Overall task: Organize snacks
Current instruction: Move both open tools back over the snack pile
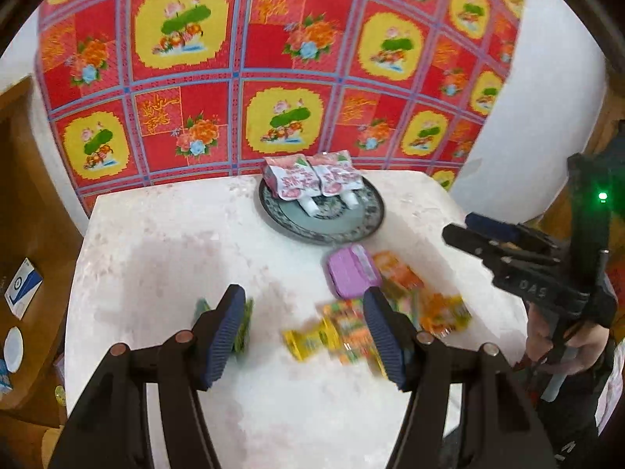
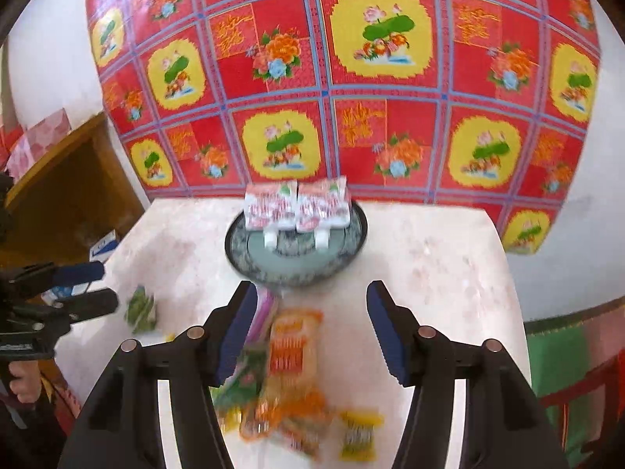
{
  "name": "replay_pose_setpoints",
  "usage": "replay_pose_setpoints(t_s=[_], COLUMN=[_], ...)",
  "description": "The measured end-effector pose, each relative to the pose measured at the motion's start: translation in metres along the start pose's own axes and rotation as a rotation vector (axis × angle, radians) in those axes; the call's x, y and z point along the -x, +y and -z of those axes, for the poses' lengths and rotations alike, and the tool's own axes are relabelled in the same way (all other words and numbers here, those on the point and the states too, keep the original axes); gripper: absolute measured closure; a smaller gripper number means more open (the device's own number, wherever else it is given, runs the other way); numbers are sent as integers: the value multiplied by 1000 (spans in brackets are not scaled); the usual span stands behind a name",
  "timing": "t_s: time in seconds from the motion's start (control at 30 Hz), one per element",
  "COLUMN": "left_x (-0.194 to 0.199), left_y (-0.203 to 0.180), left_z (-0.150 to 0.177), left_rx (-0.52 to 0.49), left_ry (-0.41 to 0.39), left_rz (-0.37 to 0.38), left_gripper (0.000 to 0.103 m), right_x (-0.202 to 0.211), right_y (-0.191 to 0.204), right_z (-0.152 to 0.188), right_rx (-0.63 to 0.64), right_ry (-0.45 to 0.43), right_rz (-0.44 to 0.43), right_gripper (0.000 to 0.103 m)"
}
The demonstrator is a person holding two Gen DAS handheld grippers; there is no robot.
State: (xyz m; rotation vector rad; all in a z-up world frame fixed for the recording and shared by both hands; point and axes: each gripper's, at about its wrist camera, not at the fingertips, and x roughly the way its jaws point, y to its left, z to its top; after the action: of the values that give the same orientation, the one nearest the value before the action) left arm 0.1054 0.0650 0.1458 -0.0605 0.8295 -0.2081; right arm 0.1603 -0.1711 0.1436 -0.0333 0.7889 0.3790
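Note:
A dark patterned plate (image 1: 332, 230) (image 2: 289, 262) at the table's far side holds two pink-and-white pouches (image 1: 312, 178) (image 2: 297, 207) side by side. Loose snacks lie nearer on the table: a purple packet (image 1: 351, 275), orange packets (image 1: 402, 277) (image 2: 293, 348), a yellow packet (image 1: 308, 340) (image 2: 357, 434) and a green packet (image 1: 242, 324) (image 2: 140, 308). My left gripper (image 1: 304, 301) (image 2: 109, 285) hangs open above the yellow packet, holding nothing. My right gripper (image 2: 310, 293) (image 1: 457, 226) is open over the orange packets, just short of the plate, and empty. Motion blurs the snacks.
The snacks lie on a white marbled table (image 1: 175, 254); its left edge and far edge are close by. A red floral cloth (image 1: 273, 58) hangs on the wall behind. A wooden shelf (image 1: 23, 195) stands to the left. A hand (image 1: 566, 348) holds the right gripper's handle.

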Motion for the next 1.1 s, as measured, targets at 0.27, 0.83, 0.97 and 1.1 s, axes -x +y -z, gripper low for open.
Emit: replay_pose_setpoints(t_s=[0.27, 0.83, 0.97, 1.1], left_x=[-6, -39, -46, -50], left_y=[-10, 0, -2, -7], left_z=[66, 106, 99, 84], left_rx=[-9, -20, -117, -199], left_ry=[-7, -107, -129, -113], left_rz=[59, 76, 28, 42], left_gripper=[36, 36, 40, 44], right_x=[19, 33, 27, 16], right_y=[3, 2, 0, -4], right_z=[66, 144, 147, 152], right_rx=[-25, 31, 35, 33], right_ry=[-8, -178, -170, -139], right_rz=[-15, 27, 27, 30], right_gripper=[43, 55, 55, 55])
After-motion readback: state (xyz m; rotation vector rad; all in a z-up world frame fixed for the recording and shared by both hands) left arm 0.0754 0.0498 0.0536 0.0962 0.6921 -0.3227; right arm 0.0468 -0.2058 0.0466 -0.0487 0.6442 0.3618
